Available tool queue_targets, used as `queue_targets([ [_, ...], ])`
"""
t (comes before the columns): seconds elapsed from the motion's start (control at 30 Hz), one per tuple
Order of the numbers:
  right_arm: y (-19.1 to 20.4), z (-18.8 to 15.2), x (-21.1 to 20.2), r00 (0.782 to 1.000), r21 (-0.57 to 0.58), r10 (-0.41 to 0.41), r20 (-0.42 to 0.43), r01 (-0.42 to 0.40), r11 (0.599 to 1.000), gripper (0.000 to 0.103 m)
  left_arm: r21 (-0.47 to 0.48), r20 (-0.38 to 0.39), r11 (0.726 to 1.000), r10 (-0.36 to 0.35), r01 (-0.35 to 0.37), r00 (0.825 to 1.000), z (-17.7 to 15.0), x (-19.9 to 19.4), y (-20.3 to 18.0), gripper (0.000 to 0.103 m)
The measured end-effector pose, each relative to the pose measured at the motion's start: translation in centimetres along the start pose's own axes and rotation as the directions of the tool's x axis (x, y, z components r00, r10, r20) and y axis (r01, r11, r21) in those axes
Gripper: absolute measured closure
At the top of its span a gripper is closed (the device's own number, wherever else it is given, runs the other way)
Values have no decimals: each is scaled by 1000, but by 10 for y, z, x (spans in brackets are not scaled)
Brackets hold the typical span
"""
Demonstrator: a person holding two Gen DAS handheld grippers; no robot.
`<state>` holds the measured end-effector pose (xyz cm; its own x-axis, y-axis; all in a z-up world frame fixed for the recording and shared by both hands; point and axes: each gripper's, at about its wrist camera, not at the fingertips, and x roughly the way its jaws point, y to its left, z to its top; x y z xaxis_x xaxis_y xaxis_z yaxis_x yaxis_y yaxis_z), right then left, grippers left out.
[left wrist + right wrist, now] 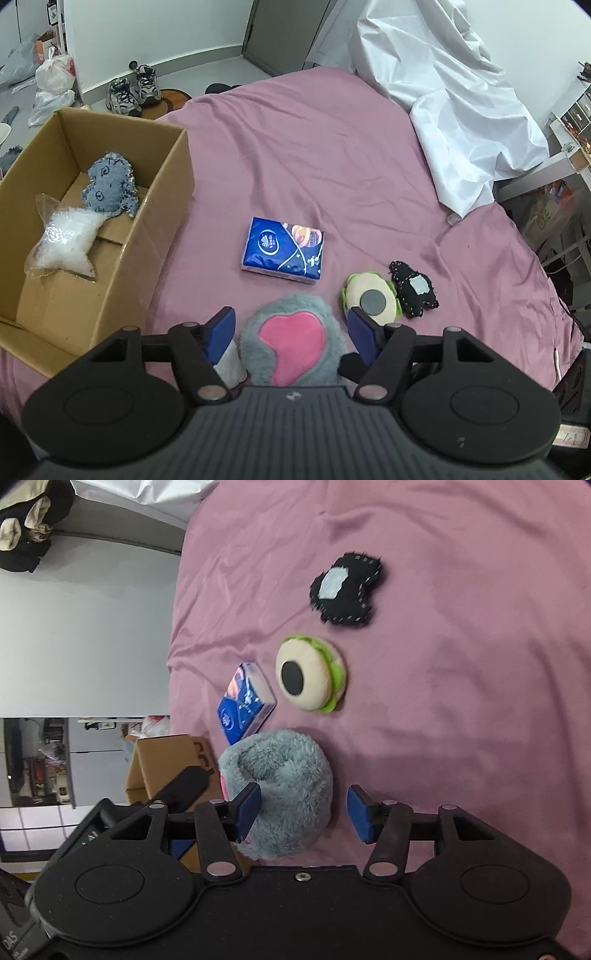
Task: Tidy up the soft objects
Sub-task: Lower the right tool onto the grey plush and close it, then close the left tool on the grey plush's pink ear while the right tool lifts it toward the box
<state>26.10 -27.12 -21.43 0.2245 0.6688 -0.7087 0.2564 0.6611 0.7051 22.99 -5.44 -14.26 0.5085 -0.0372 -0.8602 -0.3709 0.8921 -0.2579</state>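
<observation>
My left gripper wide, jaws either side of grey fluffy paw toy on pink bedsheet. My right gripper wide beside same toy. Beyond toy: tissue pack; eyeball plush right of it. Cardboard box left of toy.

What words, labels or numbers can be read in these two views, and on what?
"DAS": white letters on the black casing, cut off at the frame edge.
Tissue pack: round logo and print, too small to read.
Cardboard box: black printed marks, illegible.
Pink label: handwritten marks, unclear.
</observation>
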Motion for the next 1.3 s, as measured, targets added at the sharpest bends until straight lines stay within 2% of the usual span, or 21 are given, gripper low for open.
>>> queue_targets([
  [0.23, 3, -4, 3, 1000, 7, 7, -27, -7, 1000, 51, -5, 1, 999, 54, -54, 999, 0, 2, 10, 37],
  [0.43, 6, -4, 4, 1000, 9, 17, -7, -17, 1000, 51, -1, -10, 996, 86, -86, 996, -1, 3, 18, 45],
  [0.7, 11, -9, 14, 999, 17, 33, -32, -32, 999, 51, -37, -1, 998, 49, -49, 999, 4, -1, 23, 46],
  [0.87, 3, -10, 18, 998, 84, 42, -48, -38, 996, 52, -85, -48, 996, 22, -27, 999, 1, 9, 25, 47],
  [0.97, -3, -6, 14, 999, 109, 46, -21, -43, 993, 53, -101, -88, 994, 34, -43, 996, -4, 19, 29, 56],
  [1.07, -7, -2, 12, 1000, 115, 12, 15, -14, 993, 54, -98, -91, 994, 36, -45, 995, -10, 22, 31, 59],
  [1.17, -9, -2, 17, 1000, 122, 14, -4, -14, 992, 57, -91, -83, 995, 29, -37, 996, -11, 20, 30, 69],
  [1.3, 0, -4, 23, 999, 76, 33, -21, -31, 997, 57, -92, -87, 995, 22, -30, 996, -10, 21, 28, 73],
])
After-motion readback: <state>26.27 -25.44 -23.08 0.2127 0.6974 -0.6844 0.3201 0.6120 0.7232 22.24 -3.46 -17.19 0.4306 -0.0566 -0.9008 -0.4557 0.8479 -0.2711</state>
